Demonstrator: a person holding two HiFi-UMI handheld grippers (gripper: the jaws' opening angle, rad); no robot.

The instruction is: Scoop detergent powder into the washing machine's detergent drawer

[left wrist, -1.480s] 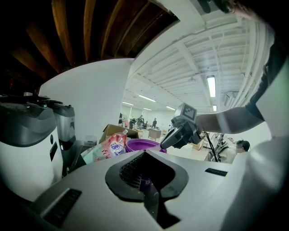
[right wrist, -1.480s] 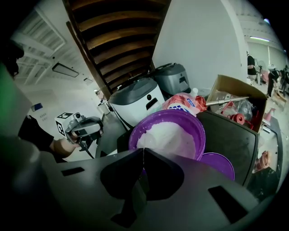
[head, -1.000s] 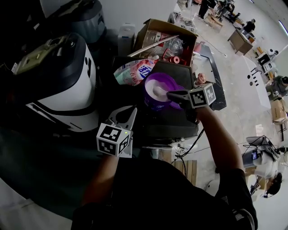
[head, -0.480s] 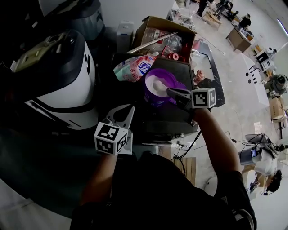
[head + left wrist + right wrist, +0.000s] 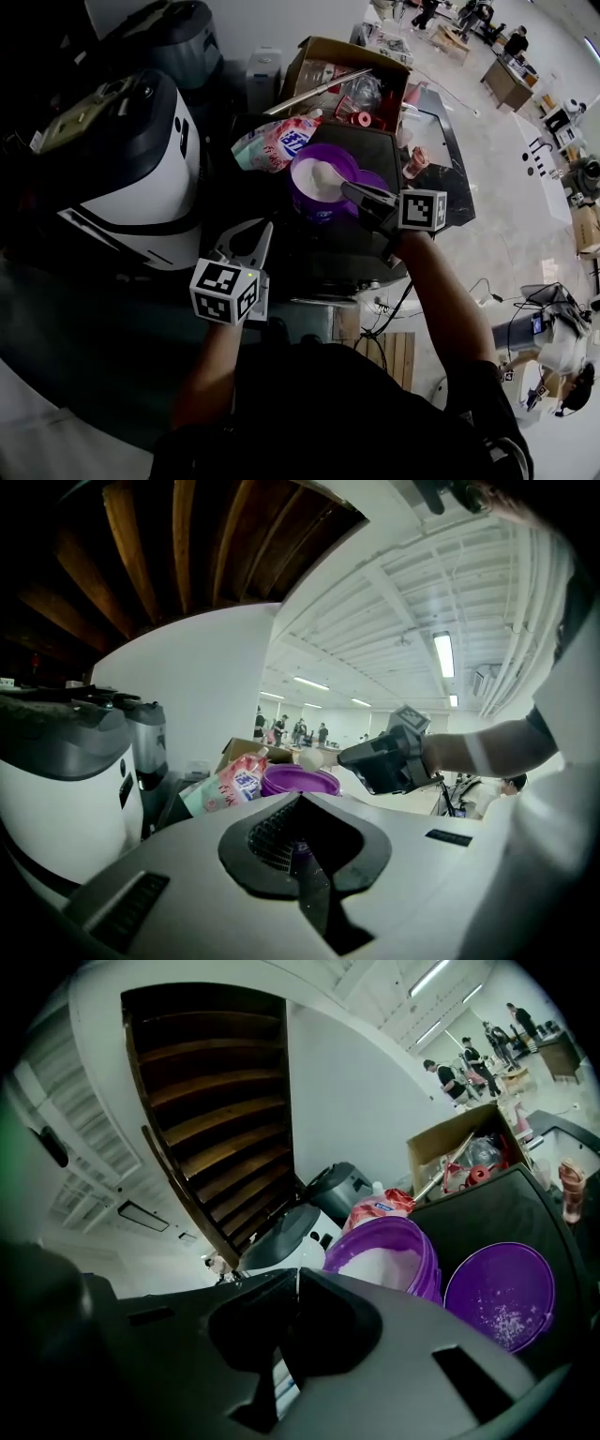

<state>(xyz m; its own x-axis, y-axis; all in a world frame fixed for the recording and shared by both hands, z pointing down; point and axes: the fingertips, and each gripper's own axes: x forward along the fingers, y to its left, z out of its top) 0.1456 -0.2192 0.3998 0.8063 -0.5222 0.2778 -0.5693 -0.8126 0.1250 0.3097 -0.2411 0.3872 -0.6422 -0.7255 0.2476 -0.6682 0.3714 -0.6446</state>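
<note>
At the purple tub (image 5: 314,208), right gripper (image 5: 349,187) fingers clamp the scoop (image 5: 310,758); left gripper (image 5: 267,228), fingers together, well clear.

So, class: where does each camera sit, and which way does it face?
Head view: on the person's head, looking down at purple tub; both arms, left gripper, right gripper show.
Left gripper view: on left gripper, facing the tub; own fingers, right forearm show.
Right gripper view: on right gripper, facing the tub; own fingers show.
Shared: the tub.
</note>
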